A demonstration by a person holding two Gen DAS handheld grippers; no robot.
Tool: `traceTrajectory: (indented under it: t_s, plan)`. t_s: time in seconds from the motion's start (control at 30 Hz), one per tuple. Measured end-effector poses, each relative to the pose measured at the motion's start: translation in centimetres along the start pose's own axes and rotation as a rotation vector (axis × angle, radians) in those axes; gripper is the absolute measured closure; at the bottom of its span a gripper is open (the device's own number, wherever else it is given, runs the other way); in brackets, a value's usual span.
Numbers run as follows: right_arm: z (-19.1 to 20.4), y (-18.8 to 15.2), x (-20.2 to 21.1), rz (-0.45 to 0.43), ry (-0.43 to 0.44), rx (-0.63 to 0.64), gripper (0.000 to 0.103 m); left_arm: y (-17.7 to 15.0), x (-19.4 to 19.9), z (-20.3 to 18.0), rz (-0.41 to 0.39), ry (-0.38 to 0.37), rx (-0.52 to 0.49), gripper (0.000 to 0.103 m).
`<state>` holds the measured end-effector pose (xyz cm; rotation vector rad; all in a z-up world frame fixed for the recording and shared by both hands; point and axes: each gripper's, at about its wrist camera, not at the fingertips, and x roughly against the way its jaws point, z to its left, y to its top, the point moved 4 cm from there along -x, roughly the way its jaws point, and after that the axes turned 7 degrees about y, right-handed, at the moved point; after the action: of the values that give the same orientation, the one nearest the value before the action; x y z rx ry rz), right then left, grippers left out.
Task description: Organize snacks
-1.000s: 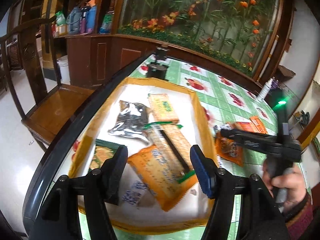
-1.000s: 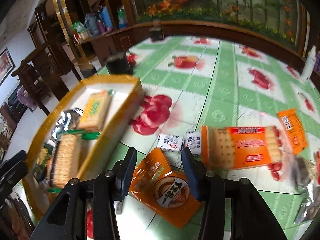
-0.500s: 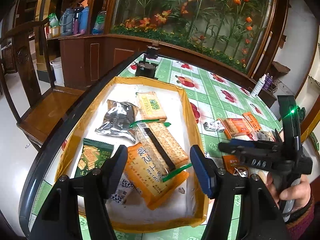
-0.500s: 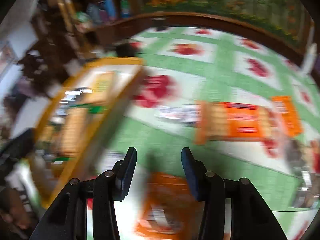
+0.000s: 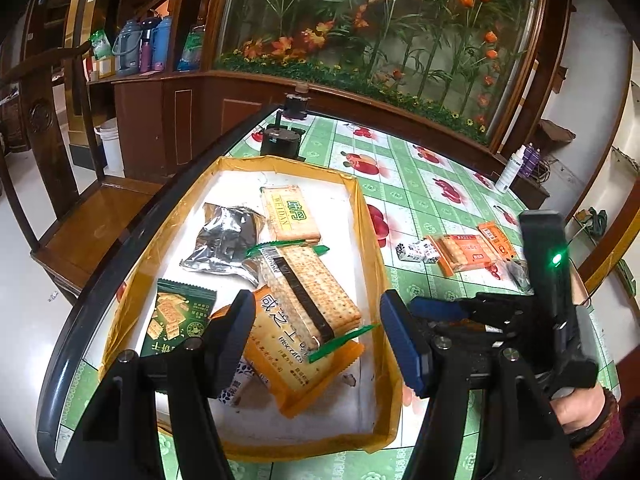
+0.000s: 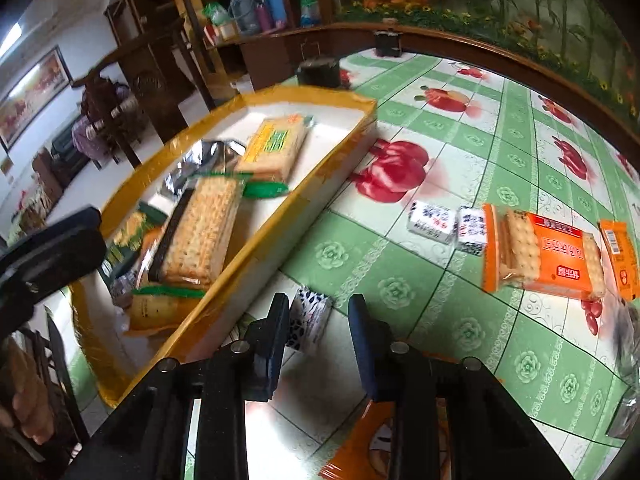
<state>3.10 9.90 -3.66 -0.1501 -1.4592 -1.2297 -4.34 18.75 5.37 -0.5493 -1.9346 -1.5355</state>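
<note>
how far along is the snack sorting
Done: several biscuit packs lie in the yellow-rimmed tray. In hand: right gripper, jaws just closing, straddles a small blue-and-white packet beside the tray. Left: the orange cracker pack, two small white packets, more.

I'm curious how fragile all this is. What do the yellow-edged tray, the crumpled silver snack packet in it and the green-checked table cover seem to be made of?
The tray looks like white cardboard edged with glossy yellow-brown tape: the tape wrinkles along the rim. The silver packet seems to be metallised foil film, with sharp creases and mirror-like glints. The table cover is probably wipeable plastic or oilcloth, printed and faintly shiny.
</note>
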Motion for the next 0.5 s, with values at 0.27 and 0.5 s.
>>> traceTrajectory:
  t_s: [0.27,0.5]
  plan:
    - [-1.4,-0.6,1.6,-0.032,-0.045,-0.023,0.081,0.0,0.1,-1.1,0.014,-0.021,-0.025,0.039]
    - [-8.5,-2.0,8.6,-0.195,-0.09,-0.204,0.082,-1.0,-0.6,-7.2,0.1,-0.157,-0.123,0.037]
